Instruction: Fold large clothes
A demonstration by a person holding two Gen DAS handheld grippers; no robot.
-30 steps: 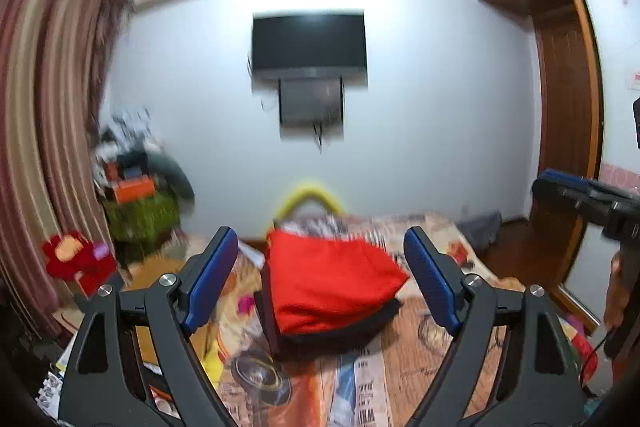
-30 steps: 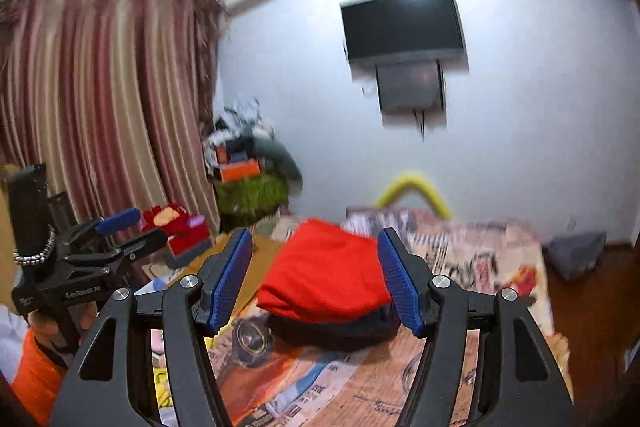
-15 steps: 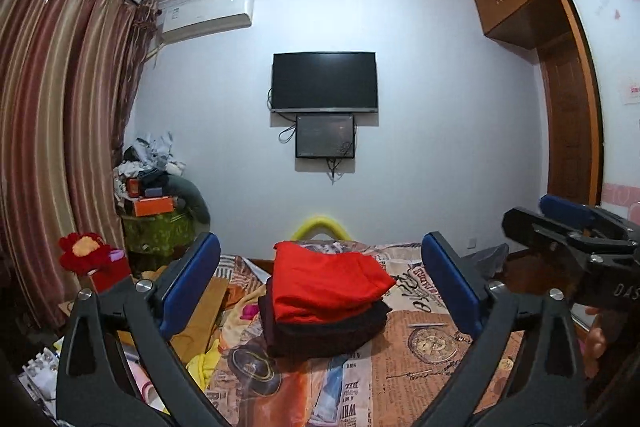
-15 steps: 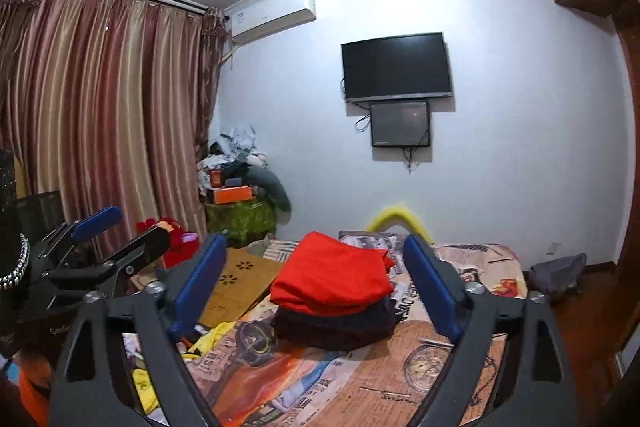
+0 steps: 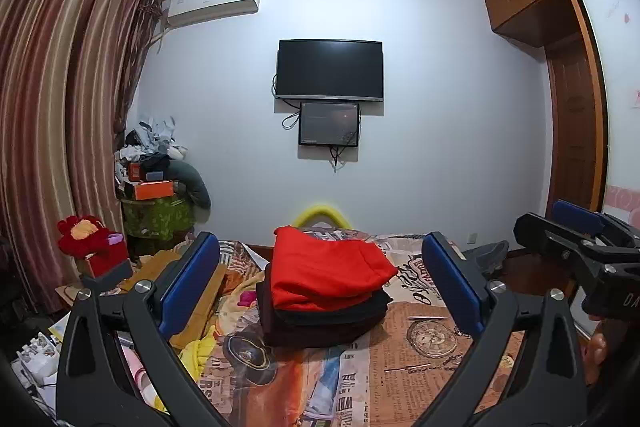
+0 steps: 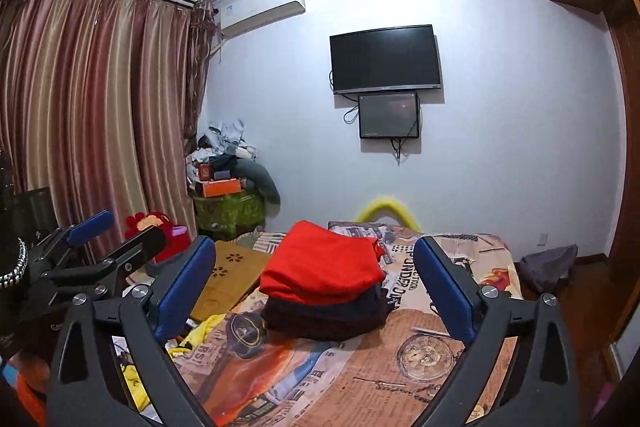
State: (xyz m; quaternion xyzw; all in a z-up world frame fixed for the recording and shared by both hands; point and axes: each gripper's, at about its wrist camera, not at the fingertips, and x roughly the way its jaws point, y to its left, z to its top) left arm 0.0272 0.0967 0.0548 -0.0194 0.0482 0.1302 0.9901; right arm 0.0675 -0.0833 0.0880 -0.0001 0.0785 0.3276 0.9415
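Note:
A folded red garment (image 5: 326, 273) lies on top of a stack of dark folded clothes (image 5: 324, 319) in the middle of the patterned bed (image 5: 420, 367). The stack also shows in the right wrist view, the red garment (image 6: 322, 269) above the dark clothes (image 6: 326, 317). My left gripper (image 5: 320, 291) is open and empty, held back from the stack. My right gripper (image 6: 316, 291) is open and empty, also back from it. Each gripper appears in the other's view: the right gripper (image 5: 576, 239) at the right edge, the left gripper (image 6: 96, 247) at the left.
A wooden lap board (image 6: 230, 277) and yellow cloth (image 6: 202, 331) lie on the bed's left side. A cluttered green stand (image 5: 160, 215) and red plush toy (image 5: 86, 233) stand by the curtains. A TV (image 5: 330, 71) hangs on the far wall; a wardrobe (image 5: 572, 107) is at right.
Both grippers have pulled back and up from the stack and opened wider. The stack now looks smaller and farther, and more wall and ceiling show.

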